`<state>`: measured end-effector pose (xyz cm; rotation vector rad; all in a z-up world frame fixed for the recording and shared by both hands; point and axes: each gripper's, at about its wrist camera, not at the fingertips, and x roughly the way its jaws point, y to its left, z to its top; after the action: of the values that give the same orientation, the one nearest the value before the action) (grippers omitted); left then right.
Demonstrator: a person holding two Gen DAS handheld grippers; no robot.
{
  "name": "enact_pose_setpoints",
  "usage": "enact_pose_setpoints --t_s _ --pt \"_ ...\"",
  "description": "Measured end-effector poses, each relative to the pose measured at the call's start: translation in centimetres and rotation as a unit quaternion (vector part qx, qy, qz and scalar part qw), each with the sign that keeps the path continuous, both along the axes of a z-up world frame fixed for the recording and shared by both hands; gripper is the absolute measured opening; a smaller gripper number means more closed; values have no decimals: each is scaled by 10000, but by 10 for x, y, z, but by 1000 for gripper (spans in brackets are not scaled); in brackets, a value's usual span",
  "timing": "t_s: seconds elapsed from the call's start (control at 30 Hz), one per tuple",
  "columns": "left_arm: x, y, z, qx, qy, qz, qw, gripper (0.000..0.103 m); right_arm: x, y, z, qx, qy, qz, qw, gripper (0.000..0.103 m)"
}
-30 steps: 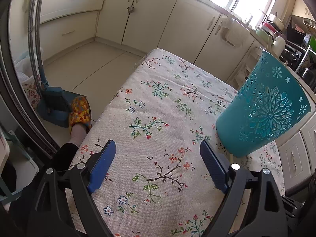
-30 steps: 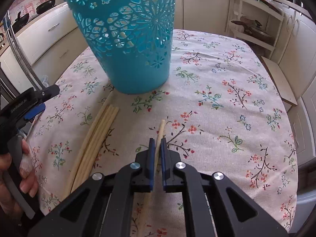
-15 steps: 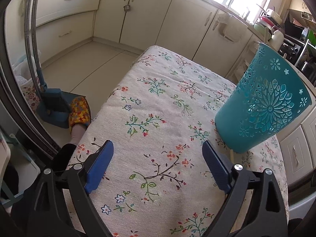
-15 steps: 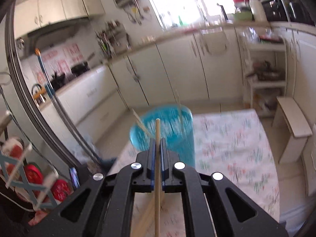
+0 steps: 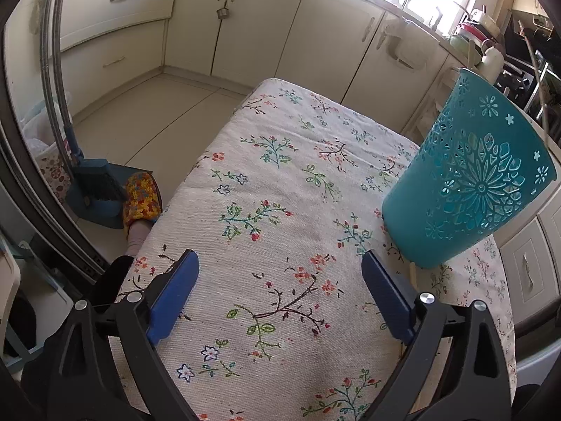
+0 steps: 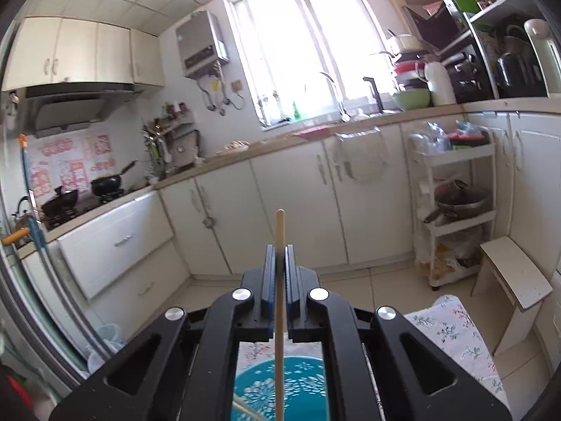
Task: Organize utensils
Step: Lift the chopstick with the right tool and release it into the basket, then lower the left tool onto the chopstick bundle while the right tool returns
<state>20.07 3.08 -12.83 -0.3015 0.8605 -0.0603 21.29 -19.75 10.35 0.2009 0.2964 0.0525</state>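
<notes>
Chopstick, a single pale wooden stick (image 6: 279, 280), stands clenched between the blue pads of my right gripper (image 6: 279, 256), its blunt tip rising above the fingertips and its shaft running down past the black frame toward the teal plastic basket with cut-out flower patterns (image 6: 280, 389), whose open mouth shows directly below. Inside that basket I can make out the end of another pale stick (image 6: 245, 408) leaning across. My left gripper (image 5: 280, 280) hangs released, its two blue pads (image 5: 173, 294) spread wide over the surface covered by a cream cloth printed with small flowers and twigs (image 5: 273, 189), gripping nothing. From that side the teal basket (image 5: 470, 182) stands upright on the cloth near the right-hand pad, and the tip of one more pale wooden stick (image 5: 413, 273) pokes out at its foot, lying on the cloth. Beyond the surface's near edge a foot in a bright knitted slipper (image 5: 142, 198) rests on the tiled floor beside a blue dustpan and brush (image 5: 94, 189). Cream kitchen cabinets (image 6: 357, 207) line the walls, a white slim rolling cart (image 6: 455, 210) stands against them, and a sunlit window (image 6: 308, 42) sits above the sink counter.
</notes>
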Motion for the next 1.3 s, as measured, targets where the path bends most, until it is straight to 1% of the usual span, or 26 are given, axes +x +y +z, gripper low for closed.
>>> enact_pose_setpoints --t_s 0.1,0.2,0.3,0.33,0.37,0.43,0.5,0.57,0.63,0.67,0.7,0.73,0.77,0.8,0.83,0.87,0.9,0.93,0.97,1.03,1.07,1.17,1.3 --pt "0 0 0 -4 -1 3 10000 91 5 -2 -21 -51 266 -53 9996 6" --pt "1 0 0 -11 -2 2 10000 91 1 0 -36 -115 461 64 9988 6" --pt "1 -1 0 11 6 -3 10000 91 -7 6 -40 -247 619 272 9974 10" --pt "1 -1 0 12 8 -4 10000 91 -7 7 -39 -282 642 315 9970 13" --pt "1 0 0 8 8 -5 10000 91 -11 8 -35 -310 638 364 9968 13" --pt "1 0 0 8 7 -6 10000 91 -24 8 -21 -251 492 429 9976 15" --pt "1 0 0 9 7 -6 10000 91 -48 6 6 -189 117 478 9986 20" --pt "1 0 0 6 7 -6 10000 91 -74 4 25 -186 -213 460 9985 39" --pt "1 0 0 -1 5 -7 10000 91 -102 2 36 -157 -420 414 9981 44" --pt "1 0 0 1 6 -8 10000 91 -117 2 34 -163 -391 402 9983 44" --pt "1 0 0 0 6 -9 10000 91 -126 2 28 -179 -295 371 9987 44" --pt "1 0 0 2 7 -10 10000 91 -139 3 11 -186 -44 332 9993 44" --pt "1 0 0 9 9 -12 10000 92 -144 4 -4 -207 221 332 9990 44" --pt "1 -1 0 21 15 -17 10000 92 -146 7 -27 -251 647 371 9969 43" --pt "1 -1 0 35 21 -24 10000 92 -148 10 -61 -260 1244 421 9910 35" --pt "1 -1 -1 41 23 -30 10000 92 -147 11 -84 -227 1676 434 9846 21" --pt "1 -2 -1 45 25 -36 10000 93 -146 12 -110 -174 2141 452 9756 17" --pt "1 -2 -1 43 26 -41 10000 93 -145 14 -133 -137 2519 483 9664 16" --pt "1 -2 -1 37 24 -43 10000 93 -144 16 -154 -119 2785 497 9591 15" --pt "1 -1 -1 19 21 -46 10000 93 -140 18 -173 -30 3062 499 9507 15" --pt "1 -1 -1 11 19 -47 10000 93 -136 19 -178 51 3114 516 9489 14" --pt "1 -2 -1 35 29 -52 10000 94 -128 26 -179 -44 3078 543 9499 14" --pt "1 -1 -1 39 31 -63 10000 94 -116 35 -190 -8 3204 555 9457 14"
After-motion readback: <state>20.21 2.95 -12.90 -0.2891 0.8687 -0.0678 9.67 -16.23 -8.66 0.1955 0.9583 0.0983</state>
